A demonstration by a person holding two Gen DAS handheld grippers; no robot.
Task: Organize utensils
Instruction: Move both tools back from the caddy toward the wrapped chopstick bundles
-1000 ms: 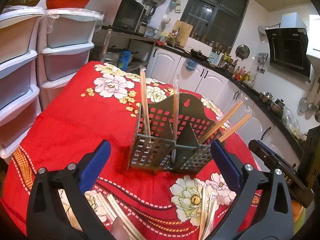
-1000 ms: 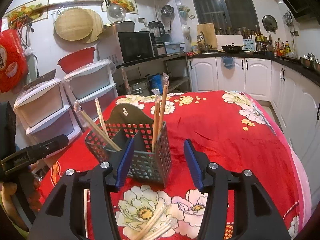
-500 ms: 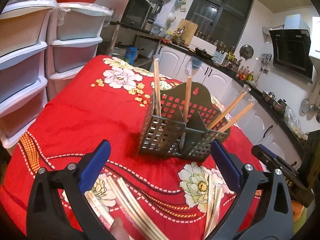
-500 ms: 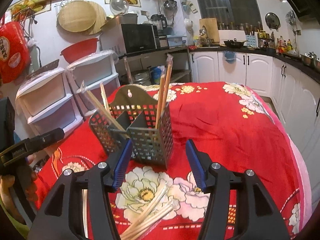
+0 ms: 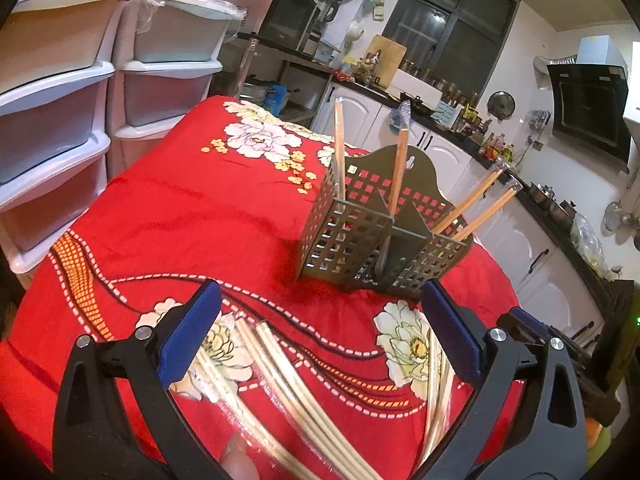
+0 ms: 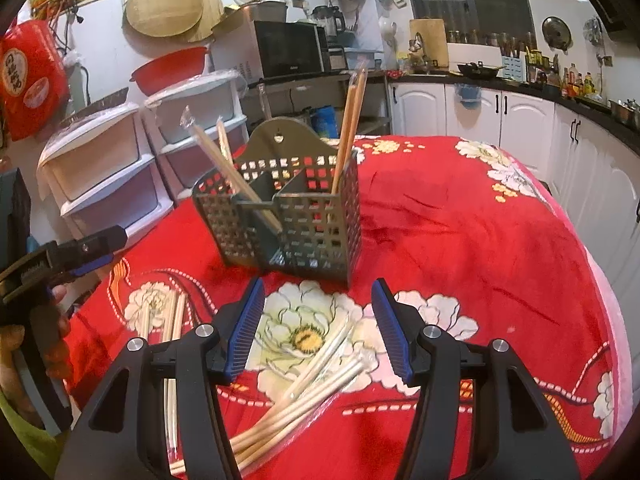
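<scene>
A grey perforated utensil holder (image 5: 380, 236) (image 6: 288, 216) stands on the red flowered tablecloth (image 5: 180, 216) with wrapped chopstick pairs (image 5: 339, 148) (image 6: 349, 128) upright and leaning in its compartments. More wrapped chopsticks lie flat on the cloth: one bundle (image 5: 288, 392) below my left gripper (image 5: 320, 336), another (image 6: 308, 380) below my right gripper (image 6: 318, 328). A further bundle (image 6: 172, 320) lies at the left. Both grippers are open and empty, hovering above the loose chopsticks, short of the holder.
White plastic drawer units (image 5: 80, 112) (image 6: 120, 168) stand against the table's left side. Kitchen cabinets (image 6: 500, 116) and a counter run behind. The left gripper (image 6: 68, 260) shows at the left edge of the right wrist view.
Both grippers have pulled back and up from the holder, so the loose chopsticks on the cloth now show under them. Both stay open.
</scene>
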